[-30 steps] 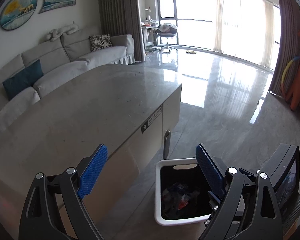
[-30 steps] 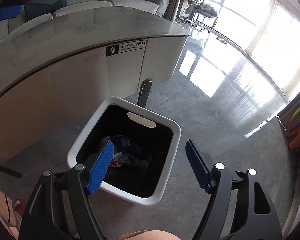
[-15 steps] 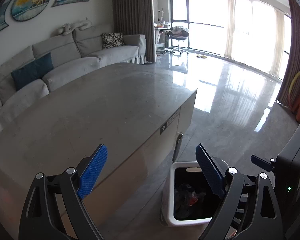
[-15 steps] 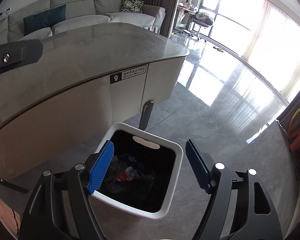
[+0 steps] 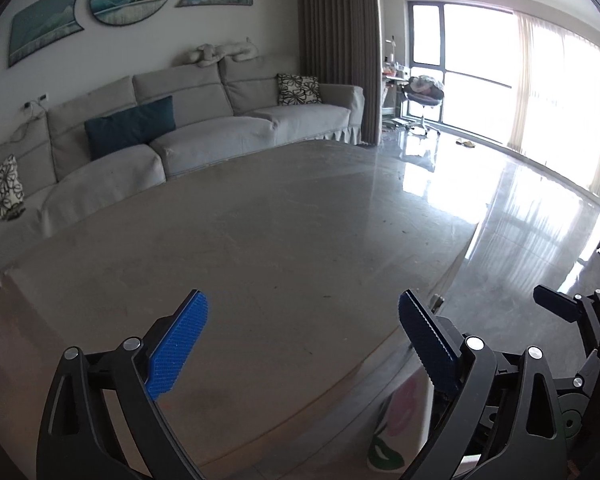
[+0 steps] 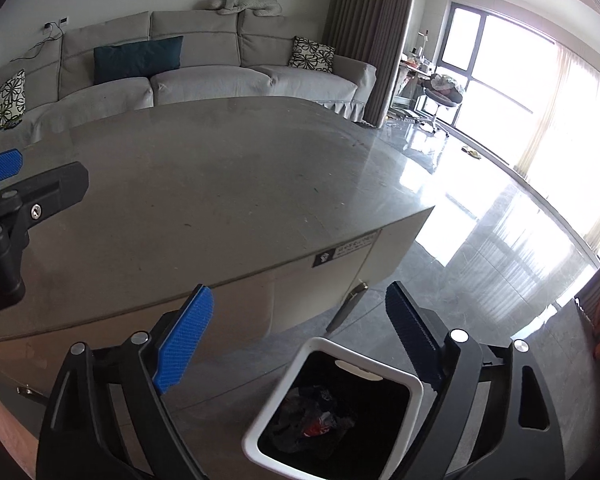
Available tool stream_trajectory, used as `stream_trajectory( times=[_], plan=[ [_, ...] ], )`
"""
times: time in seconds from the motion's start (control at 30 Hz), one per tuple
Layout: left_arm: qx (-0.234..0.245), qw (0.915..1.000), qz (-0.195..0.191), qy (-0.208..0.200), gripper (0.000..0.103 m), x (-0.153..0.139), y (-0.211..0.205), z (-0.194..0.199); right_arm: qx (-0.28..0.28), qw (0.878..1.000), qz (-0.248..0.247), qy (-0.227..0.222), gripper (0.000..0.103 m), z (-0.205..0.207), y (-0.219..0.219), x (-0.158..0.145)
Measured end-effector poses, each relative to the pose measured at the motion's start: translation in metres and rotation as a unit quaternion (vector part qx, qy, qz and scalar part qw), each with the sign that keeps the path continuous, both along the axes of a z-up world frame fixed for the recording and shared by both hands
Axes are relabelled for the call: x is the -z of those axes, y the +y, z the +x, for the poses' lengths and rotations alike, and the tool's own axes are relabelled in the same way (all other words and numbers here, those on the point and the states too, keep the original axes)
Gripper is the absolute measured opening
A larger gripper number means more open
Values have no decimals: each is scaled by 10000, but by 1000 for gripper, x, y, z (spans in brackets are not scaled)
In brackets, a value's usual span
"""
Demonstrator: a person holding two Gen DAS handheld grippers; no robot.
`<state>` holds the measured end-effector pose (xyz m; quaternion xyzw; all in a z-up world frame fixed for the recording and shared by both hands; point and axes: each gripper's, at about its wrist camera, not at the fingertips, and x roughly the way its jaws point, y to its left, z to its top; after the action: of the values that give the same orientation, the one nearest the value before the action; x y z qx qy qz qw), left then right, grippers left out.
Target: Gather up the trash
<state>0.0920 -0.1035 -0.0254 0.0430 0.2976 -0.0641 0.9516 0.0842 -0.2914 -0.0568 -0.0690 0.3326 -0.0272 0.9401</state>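
Observation:
A white trash bin (image 6: 414, 390) stands on the floor beside the grey table (image 6: 204, 200). Dark and red crumpled trash (image 6: 316, 420) lies inside it. My right gripper (image 6: 298, 336) is open and empty, high above the bin's near side. My left gripper (image 5: 302, 340) is open and empty over the bare tabletop (image 5: 260, 248); it also shows at the left edge of the right wrist view (image 6: 4, 184). In the left wrist view only the bin's outer wall (image 5: 400, 412) shows, below the table edge.
A grey sofa (image 5: 204, 136) with cushions runs behind the table. A glossy floor (image 5: 520, 216) stretches right toward tall windows. A chair (image 5: 422, 98) stands by the window. The table has a metal leg (image 6: 346, 308) next to the bin.
Both grippers have risen and tilted up away from the bin. The left one now looks across the tabletop; the bin has slid low in both views. Both stay open.

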Motion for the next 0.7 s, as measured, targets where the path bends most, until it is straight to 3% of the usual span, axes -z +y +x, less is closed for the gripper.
stream_trajectory(
  times=[0.23, 0.7],
  plan=[
    [-563, 9984, 83, -29, 97, -1, 60, 22, -514, 9987, 23, -67, 98, 35, 62, -3],
    [-1213, 9922, 195, 210, 98, 22, 155, 50, -1053, 9942, 168, 121, 98, 78, 145, 13]
  ],
)
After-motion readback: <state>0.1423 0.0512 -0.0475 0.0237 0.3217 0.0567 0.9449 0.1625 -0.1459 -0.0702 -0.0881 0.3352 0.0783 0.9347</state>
